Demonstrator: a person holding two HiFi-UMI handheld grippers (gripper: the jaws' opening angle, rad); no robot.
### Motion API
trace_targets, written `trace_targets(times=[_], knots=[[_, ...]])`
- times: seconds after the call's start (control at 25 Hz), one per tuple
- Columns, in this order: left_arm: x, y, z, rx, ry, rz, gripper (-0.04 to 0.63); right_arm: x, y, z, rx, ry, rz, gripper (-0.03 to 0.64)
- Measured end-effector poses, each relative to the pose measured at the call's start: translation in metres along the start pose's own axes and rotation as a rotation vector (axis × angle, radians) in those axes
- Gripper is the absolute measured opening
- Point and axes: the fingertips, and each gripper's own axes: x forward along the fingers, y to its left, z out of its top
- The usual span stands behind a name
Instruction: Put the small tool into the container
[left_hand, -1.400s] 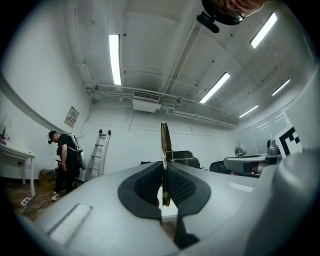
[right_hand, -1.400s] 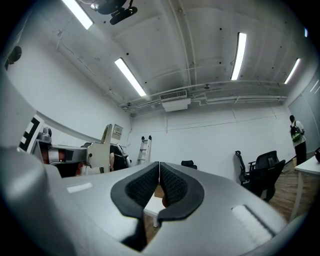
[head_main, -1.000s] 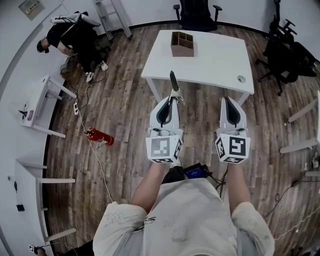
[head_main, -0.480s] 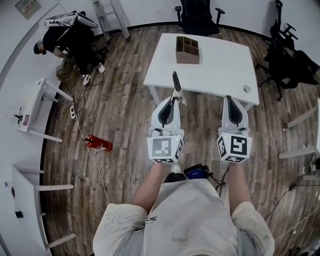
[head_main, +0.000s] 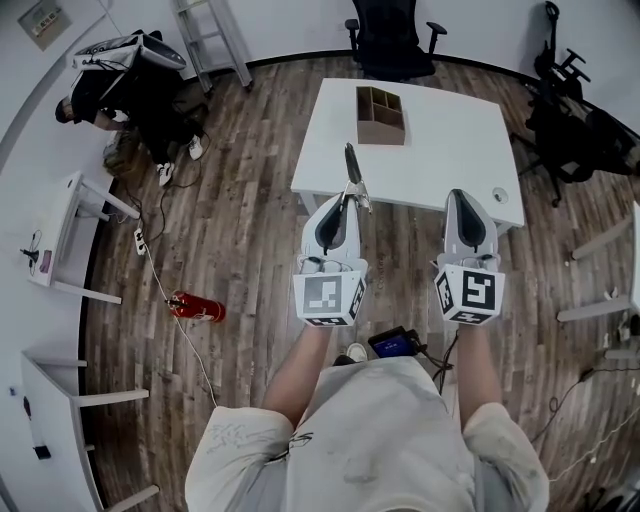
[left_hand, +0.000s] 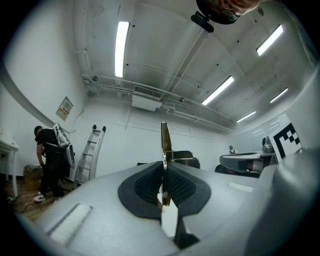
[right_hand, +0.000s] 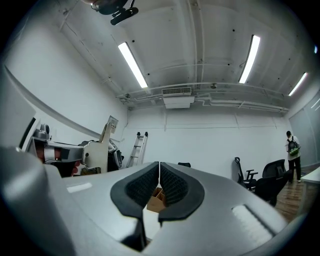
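Since the earlier frame the white table (head_main: 440, 130) and the brown divided container (head_main: 381, 116) on it have come nearer in the head view. The red fire extinguisher (head_main: 197, 308) on the floor at left has slid back toward the near side, while both grippers keep their places side by side.

There are two grippers, one small tool, one container, one table ahead, one extinguisher, one ladder (head_main: 210, 40) at the far wall and one other person (head_main: 120, 85) at far left.

The left gripper (head_main: 345, 200) has its jaws drawn almost together, clamped on the small tool (head_main: 350, 165). That tool is a thin flat piece seen edge-on in the left gripper view (left_hand: 165, 145), and it sticks out past the pads toward the far side. It hangs over the table's near edge, well apart from the container.

The right gripper (head_main: 462, 195) has its jaws pressed together with nothing between them. Through the notch behind its pads the container (right_hand: 156, 199) shows.
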Motion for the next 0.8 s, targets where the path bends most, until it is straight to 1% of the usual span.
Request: trace_targets(times=[0.2,0.28,0.4,0.56,0.64,0.8], knots=[[0.041,0.087,0.0,0.0,-0.008,-0.026,0.021,0.078,0.044,0.0,0.005,-0.014,-0.032,0.014],[0.057,0.105,-0.004,0.0,-0.008,-0.032,0.02,0.098,0.051,-0.006,0.005,-0.014,-0.039,0.015],[0.084,0.12,-0.012,-0.004,-0.003,-0.04,0.02,0.126,0.049,-0.014,0.007,-0.01,-0.043,0.015],[0.137,0.125,-0.022,-0.008,0.006,-0.045,0.021,0.174,0.024,-0.023,0.022,-0.013,-0.048,0.015],[0.178,0.122,-0.038,-0.009,0.01,-0.044,0.021,0.208,-0.001,-0.037,0.03,-0.012,-0.044,0.015],[0.276,0.114,-0.068,-0.001,0.023,-0.037,0.021,0.289,-0.065,-0.065,0.048,-0.008,-0.036,0.015]])
